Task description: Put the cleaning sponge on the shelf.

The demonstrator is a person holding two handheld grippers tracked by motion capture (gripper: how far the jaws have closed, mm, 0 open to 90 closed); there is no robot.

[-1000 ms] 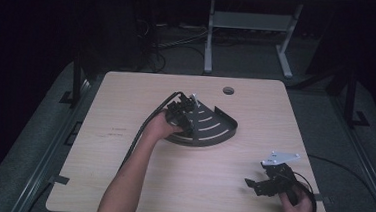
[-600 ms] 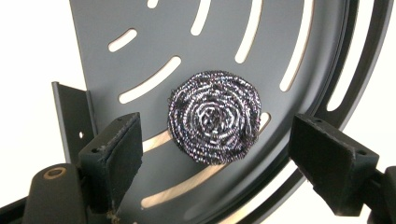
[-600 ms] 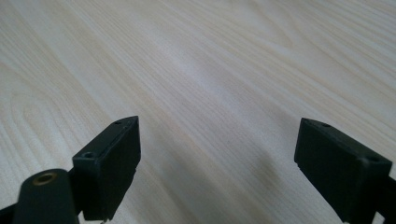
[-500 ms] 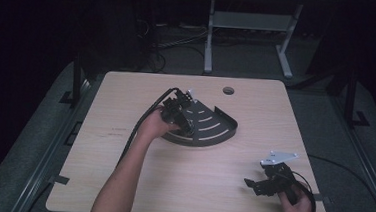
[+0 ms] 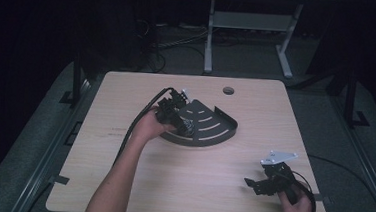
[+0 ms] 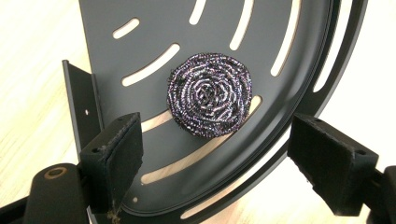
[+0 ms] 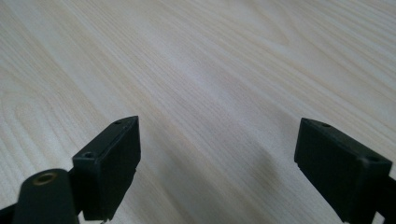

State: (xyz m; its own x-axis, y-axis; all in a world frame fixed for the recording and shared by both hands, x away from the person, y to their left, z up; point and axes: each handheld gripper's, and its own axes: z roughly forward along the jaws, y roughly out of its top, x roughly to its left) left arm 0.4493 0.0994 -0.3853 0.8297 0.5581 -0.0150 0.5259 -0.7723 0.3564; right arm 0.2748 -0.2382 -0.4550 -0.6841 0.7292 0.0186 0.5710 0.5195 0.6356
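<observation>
A black quarter-round slotted tray [image 5: 215,129] lies on the wooden table [image 5: 120,181], a little behind its middle. A round steel-wool scourer [image 6: 210,94] sits on the tray [image 6: 289,28]. My left gripper [image 5: 186,128] hovers over the tray's left part, pointing down at it. Its jaws have just been opening, and in the left gripper view my left gripper [image 6: 215,135] stands open, both pads wide of the scourer and clear of it. My right gripper [image 5: 253,186] rests near the table's front right corner, open over bare wood [image 7: 217,135].
A round cable hole [image 5: 228,91] sits in the table behind the tray. A metal stand [image 5: 247,25] and cables [image 5: 180,40] are on the dark floor beyond the far edge. Each gripper trails a black cable.
My left gripper has lifted slightly and drawn back a little to the left over the tray. The right hand has not moved.
</observation>
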